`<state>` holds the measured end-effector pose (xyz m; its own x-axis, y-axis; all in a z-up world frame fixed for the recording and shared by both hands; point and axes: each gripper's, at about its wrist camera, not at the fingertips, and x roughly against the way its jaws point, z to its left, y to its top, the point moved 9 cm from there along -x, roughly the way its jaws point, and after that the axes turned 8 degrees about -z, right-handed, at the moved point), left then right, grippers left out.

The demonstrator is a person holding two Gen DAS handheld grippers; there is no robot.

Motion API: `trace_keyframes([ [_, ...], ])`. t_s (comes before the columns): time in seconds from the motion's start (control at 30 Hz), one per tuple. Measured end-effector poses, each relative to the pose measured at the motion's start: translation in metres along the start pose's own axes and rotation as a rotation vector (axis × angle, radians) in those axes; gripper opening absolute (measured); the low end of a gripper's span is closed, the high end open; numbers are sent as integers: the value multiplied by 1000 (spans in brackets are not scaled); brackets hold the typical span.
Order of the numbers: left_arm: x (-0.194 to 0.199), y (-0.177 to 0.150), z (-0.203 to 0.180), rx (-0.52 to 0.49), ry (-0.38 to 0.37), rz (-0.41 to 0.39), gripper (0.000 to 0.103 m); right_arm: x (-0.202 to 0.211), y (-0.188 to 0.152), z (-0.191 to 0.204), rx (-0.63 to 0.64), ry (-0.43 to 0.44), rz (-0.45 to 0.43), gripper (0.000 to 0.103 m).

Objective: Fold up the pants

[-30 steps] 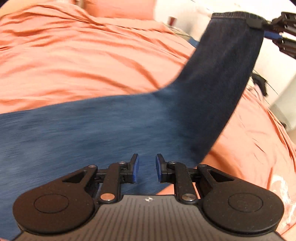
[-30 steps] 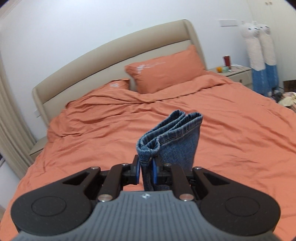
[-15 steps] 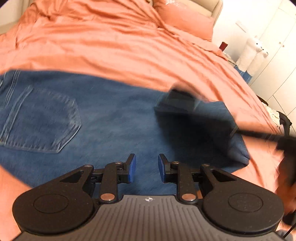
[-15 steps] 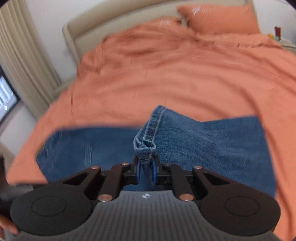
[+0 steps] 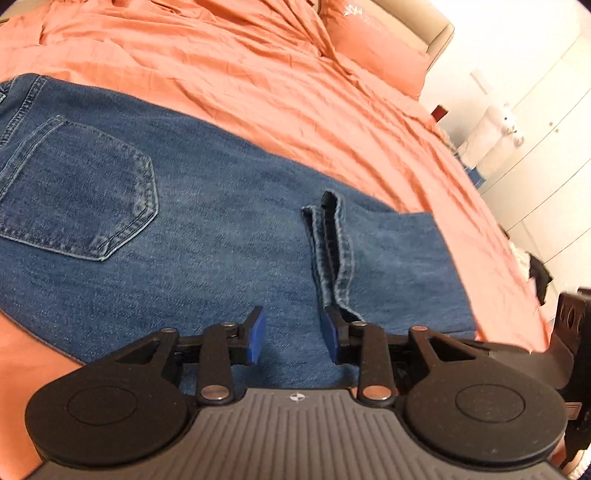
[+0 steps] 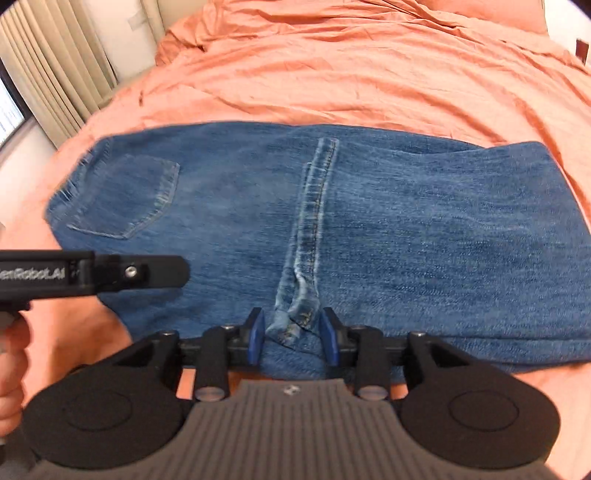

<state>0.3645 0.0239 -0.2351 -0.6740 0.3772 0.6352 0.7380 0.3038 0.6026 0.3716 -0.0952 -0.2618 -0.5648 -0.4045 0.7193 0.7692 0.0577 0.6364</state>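
So the jeans (image 6: 369, 229) are lying flat on the bed (image 6: 351, 74), folded over on themselves, with the long axis running side to side across the right wrist view: waistband and back pocket (image 6: 125, 195) end off to the left, folded edge to the right. The leg hems (image 6: 310, 221) have landed on top around the middle, as a stitched strip running straight away from the right tool (image 6: 291, 338), crosswise to the long axis. In the left wrist view the same hems (image 5: 332, 251) sit just ahead and right of the left tool (image 5: 293, 338). The bed has a wrinkly orange duvet cover, a matching orange pillow (image 5: 373, 48) up by a beige padded headboard (image 5: 424, 22), beige curtains (image 6: 48, 66) by a window on the left, and white wardrobe doors (image 5: 546, 122) with a white plush toy (image 5: 495, 133) on the other side. The denim is mid-blue, a bit faded, with lighter stitching around the pocket and hems, and it lies pretty smooth. Right tool: jaws opening, the near end of the hems sits between the blue pads, but they no longer pinch it. Left tool: jaws opening too, nothing gripped, just flat denim below the gap; the hem's end is right by its right-hand pad. You can see the left tool's black body (image 6: 92, 273) and the person's hand (image 6: 13, 365) at the left edge.
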Motion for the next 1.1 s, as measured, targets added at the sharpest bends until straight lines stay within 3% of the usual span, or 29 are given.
trace_keyframes([
  [0.13, -11, 5, -7, 29, -41, 15, 44, 26, 10, -15, -59, 10, -104, 35],
  [0.3, -42, 14, -18, 63, -63, 29, 60, 42, 20, -47, -51, -103, -204, 35],
  [0.43, -75, 26, -19, 91, -54, 33, 68, 47, 18, -80, -77, -138, -217, 35],
  [0.5, -90, 32, -13, 119, -18, 41, 69, 51, 16, -99, -84, -159, -215, 35],
  [0.63, -114, 45, -11, 172, -33, 34, 68, 51, 15, -129, -109, -183, -219, 35],
  [0.67, -120, 47, -12, 168, -35, 35, 66, 52, 15, -136, -112, -189, -221, 35],
  [0.8, -127, 49, -18, 119, -1, 27, 14, 61, 14, -164, -122, -230, -259, 35],
  [0.9, -110, 57, -32, 58, -30, -52, 9, 69, 11, -182, -145, -244, -281, 35],
  [0.97, -95, 68, -50, 2, -71, -100, 8, 75, 10, -192, -143, -268, -287, 28],
  [1.1, -68, 99, -88, -190, -93, -165, 8, 92, 12, -212, -114, -361, -312, 22],
])
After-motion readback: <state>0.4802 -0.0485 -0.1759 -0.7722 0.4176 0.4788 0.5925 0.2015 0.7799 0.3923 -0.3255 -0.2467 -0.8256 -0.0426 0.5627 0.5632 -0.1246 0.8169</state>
